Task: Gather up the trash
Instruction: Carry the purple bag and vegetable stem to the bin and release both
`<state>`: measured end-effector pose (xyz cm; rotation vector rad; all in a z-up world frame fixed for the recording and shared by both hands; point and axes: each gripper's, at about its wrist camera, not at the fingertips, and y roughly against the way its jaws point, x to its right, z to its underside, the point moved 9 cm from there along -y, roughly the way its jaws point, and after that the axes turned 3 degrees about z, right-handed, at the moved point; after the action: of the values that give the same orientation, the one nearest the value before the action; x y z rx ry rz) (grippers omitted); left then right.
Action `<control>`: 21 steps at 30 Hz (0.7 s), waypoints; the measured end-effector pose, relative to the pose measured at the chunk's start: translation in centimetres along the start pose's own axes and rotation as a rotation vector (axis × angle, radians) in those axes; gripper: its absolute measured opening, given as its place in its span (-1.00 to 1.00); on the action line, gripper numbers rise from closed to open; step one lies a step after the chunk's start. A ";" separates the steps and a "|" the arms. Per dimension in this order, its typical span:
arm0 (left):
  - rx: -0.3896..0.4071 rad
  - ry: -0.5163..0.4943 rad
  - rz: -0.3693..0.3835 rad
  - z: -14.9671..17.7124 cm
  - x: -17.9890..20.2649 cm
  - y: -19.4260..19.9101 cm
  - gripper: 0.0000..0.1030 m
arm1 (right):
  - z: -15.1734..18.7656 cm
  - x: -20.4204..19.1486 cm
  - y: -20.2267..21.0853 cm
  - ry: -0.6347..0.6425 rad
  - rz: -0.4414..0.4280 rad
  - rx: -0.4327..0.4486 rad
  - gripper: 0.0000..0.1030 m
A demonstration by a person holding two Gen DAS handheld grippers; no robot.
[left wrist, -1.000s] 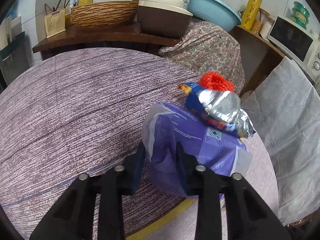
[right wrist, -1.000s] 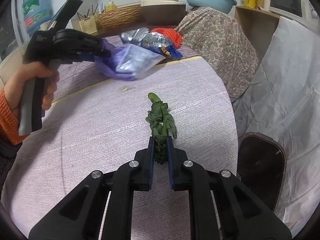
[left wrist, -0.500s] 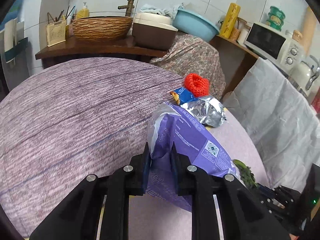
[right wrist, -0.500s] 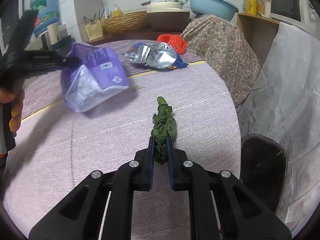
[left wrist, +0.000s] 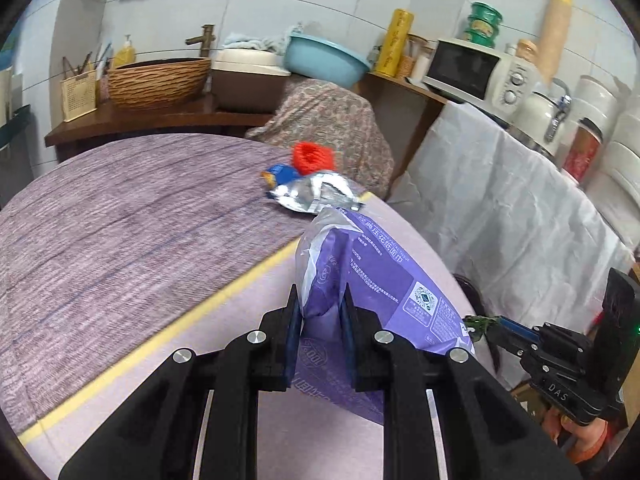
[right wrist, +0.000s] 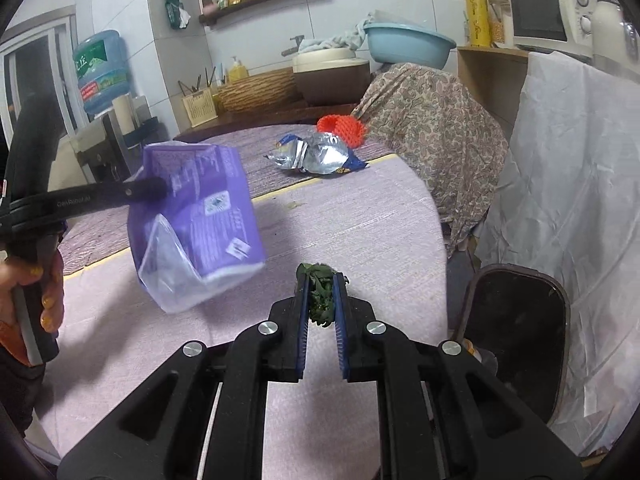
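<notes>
both tools clamped: left tool crinkly purple plastic wrapper, right tool limp leafy greens.

L gripper fingers pinched on purple bag, raised at 10 o'clock; R gripper fingers clamped on greens, low, at 6 o'clock.
</notes>
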<state>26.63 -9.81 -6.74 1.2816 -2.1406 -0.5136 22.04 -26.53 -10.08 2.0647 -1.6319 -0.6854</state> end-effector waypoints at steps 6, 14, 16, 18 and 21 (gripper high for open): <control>0.003 -0.037 0.059 -0.1 4.6 -0.7 -0.64 | 0.2 2.6 3.2 -0.046 0.020 0.047 -0.76; 0.013 -0.100 0.118 -1.2 10.9 -2.7 -0.64 | 0.2 10.0 6.3 -0.131 0.143 0.086 -0.76; 0.011 -0.112 0.133 -1.3 12.2 -3.1 -0.64 | 0.3 12.3 6.4 -0.156 0.183 0.084 -0.76; 0.003 -0.124 0.145 -1.4 13.5 -3.8 -0.64 | 0.6 14.5 6.1 -0.179 0.223 0.070 -0.76; -0.008 -0.131 0.158 -1.4 15.0 -4.9 -0.64 | 1.7 17.7 4.6 -0.216 0.268 0.031 -0.76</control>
<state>25.26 -25.41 -4.32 1.0891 -2.3221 -0.5518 20.80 -44.80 -10.76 1.7947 -2.0037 -0.8142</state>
